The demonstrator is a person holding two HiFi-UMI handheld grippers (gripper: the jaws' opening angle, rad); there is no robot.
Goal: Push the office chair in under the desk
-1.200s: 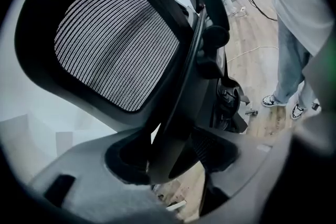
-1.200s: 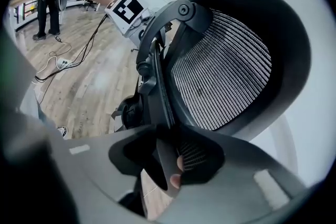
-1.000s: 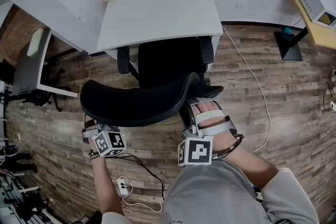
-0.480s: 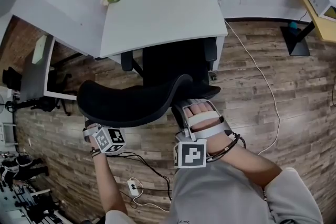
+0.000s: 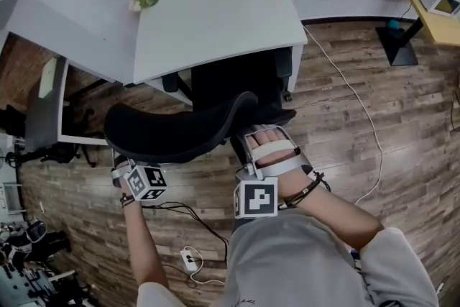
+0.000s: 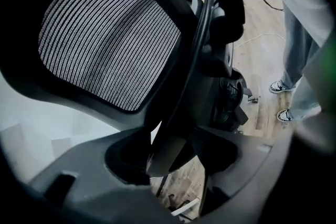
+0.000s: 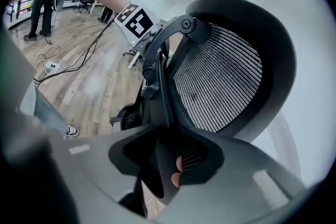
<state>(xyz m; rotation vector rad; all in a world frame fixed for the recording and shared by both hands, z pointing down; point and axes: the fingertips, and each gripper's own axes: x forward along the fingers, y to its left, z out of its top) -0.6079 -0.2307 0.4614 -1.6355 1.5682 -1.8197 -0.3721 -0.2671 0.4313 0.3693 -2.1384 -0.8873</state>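
The black office chair stands with its seat (image 5: 241, 86) partly under the white desk (image 5: 215, 18). Its curved mesh backrest (image 5: 172, 134) faces me. My left gripper (image 5: 128, 167) holds the backrest's left end, its jaws closed on the black frame edge (image 6: 181, 86). My right gripper (image 5: 250, 146) grips the right end, where the frame (image 7: 163, 86) runs between its jaws. In the left gripper view my left gripper (image 6: 168, 157) has the frame bar in its gap. In the right gripper view my right gripper (image 7: 168, 165) does too, with the mesh (image 7: 218, 78) beyond.
A small green object (image 5: 144, 1) lies on the desk's far left. A white cable (image 5: 352, 104) runs over the wooden floor at right, and a power strip (image 5: 190, 259) with cords lies near my feet. A yellow table (image 5: 424, 7) stands at far right, other furniture (image 5: 43, 97) at left.
The chair has rolled forward, so more of its seat and armrests are under the desk. Both grippers moved forward with the backrest, still holding it.
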